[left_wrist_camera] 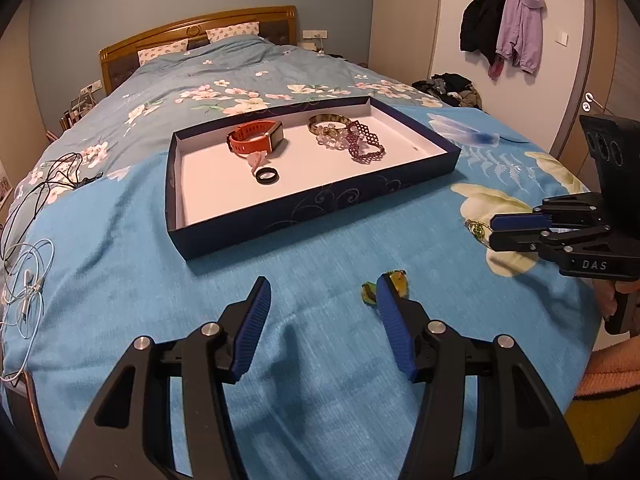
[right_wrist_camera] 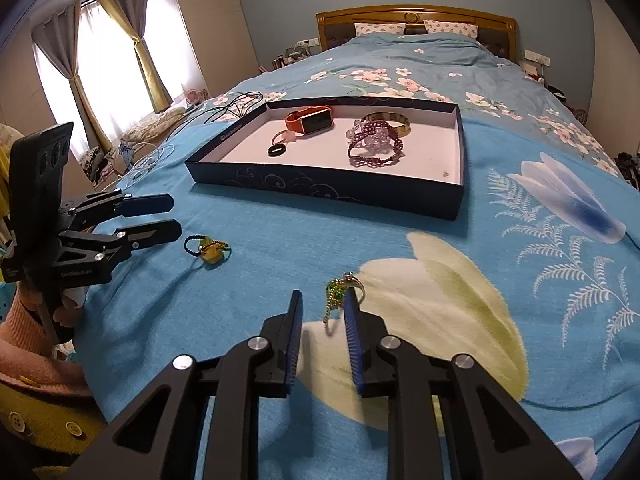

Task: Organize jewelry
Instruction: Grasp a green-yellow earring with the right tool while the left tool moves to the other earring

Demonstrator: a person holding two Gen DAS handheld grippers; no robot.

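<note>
A dark blue tray (left_wrist_camera: 280, 216) (right_wrist_camera: 320, 190) lies on the bed. It holds an orange watch (left_wrist_camera: 256, 140) (right_wrist_camera: 310, 120), a black ring (left_wrist_camera: 266, 176) (right_wrist_camera: 277, 151), a gold bangle (left_wrist_camera: 326, 122) and purple beaded bracelets (left_wrist_camera: 366, 144) (right_wrist_camera: 374, 144). A yellow-green hair tie (left_wrist_camera: 394, 282) (right_wrist_camera: 210, 250) lies on the blanket, partly hidden behind the right finger of my open left gripper (left_wrist_camera: 322, 284) (right_wrist_camera: 174, 216). A green beaded pendant with a ring (right_wrist_camera: 340, 292) (left_wrist_camera: 478, 232) lies right at the fingertips of my open right gripper (right_wrist_camera: 324, 300) (left_wrist_camera: 492, 230).
The blue floral blanket (left_wrist_camera: 320, 360) covers the bed. Tangled cables (left_wrist_camera: 28, 240) lie at the left edge in the left wrist view. Coats (left_wrist_camera: 504, 24) hang on the far wall. A curtained window (right_wrist_camera: 92, 60) is at the left in the right wrist view.
</note>
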